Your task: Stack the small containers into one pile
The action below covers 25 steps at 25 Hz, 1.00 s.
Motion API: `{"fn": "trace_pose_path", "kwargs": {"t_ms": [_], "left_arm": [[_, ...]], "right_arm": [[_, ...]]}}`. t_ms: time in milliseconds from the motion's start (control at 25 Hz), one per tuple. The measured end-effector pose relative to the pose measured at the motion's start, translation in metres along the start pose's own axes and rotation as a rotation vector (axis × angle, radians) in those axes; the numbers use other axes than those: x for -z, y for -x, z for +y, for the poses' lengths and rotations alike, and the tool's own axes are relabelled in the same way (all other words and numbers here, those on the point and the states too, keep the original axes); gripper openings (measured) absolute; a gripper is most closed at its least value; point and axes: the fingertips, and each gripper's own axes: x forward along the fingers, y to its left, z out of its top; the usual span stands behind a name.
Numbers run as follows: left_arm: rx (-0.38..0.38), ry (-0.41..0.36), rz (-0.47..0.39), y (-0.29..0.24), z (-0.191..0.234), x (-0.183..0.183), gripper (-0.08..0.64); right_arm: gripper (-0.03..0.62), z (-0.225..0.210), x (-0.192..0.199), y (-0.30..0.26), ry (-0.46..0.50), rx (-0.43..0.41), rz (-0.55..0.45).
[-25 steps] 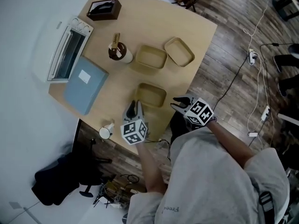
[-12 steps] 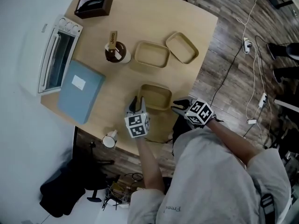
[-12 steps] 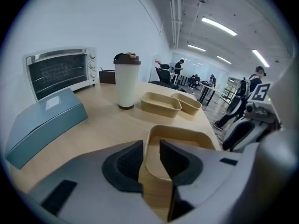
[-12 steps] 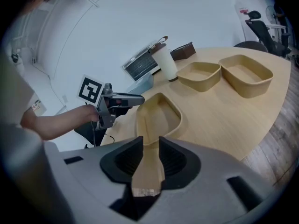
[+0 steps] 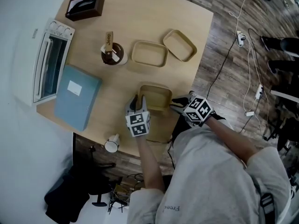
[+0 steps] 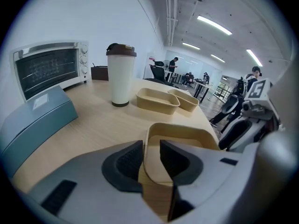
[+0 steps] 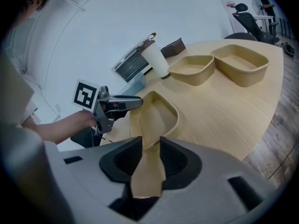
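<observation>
The near container (image 5: 155, 97) sits open side up on the tabletop (image 5: 112, 92), close to the person's edge. Its long side runs across the head view, from one gripper to the other.

The L hand-held gripper (image 6: 150, 143) is at its left short end. One jaw is outside the wall and one inside, w/ the thin wall btwn them. These jaws have just been opening. There's a gap, so they don't squeeze it. The R hand-held gripper (image 7: 150, 139) is at the other short end. Its jaws are apart too and just opened a bit more, w/ the rim btwn them.

Two more tan ones sit at the far side, well apart from the near one, both open side up. The straight container (image 5: 149, 53) has its long side across the view. The slanted container (image 5: 180, 45) is just beside it, turned slantwise.

Writing: the tall cup (image 5: 112, 55) has a tag w/ letters, too small to read. The blue box (image 5: 77, 96) has a white label, can't read it. Each gripper's cube shows black-and-white squares, no words.
</observation>
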Motion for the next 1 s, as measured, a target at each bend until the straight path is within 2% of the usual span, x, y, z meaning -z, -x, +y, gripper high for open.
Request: {"fn": "trace_pose_path", "kwargs": {"t_ms": [160, 480, 760, 1000], "left_arm": [[0.003, 0.021, -0.010, 0.002, 0.002, 0.001, 0.107], [-0.005, -0.001, 0.002, 0.005, 0.002, 0.005, 0.107], [-0.020, 0.031, 0.001, 0.008, 0.007, 0.010, 0.107], [-0.019, 0.033, -0.019, 0.010, 0.003, 0.002, 0.107]], "right_arm": [[0.118, 0.000, -0.002, -0.003, 0.009, 0.012, 0.003], [0.127, 0.000, 0.000, -0.001, 0.046, 0.036, 0.033], [0.137, 0.003, 0.007, -0.007, -0.014, 0.025, 0.027], [0.143, 0.008, 0.004, -0.008, 0.050, 0.022, 0.035]]}}
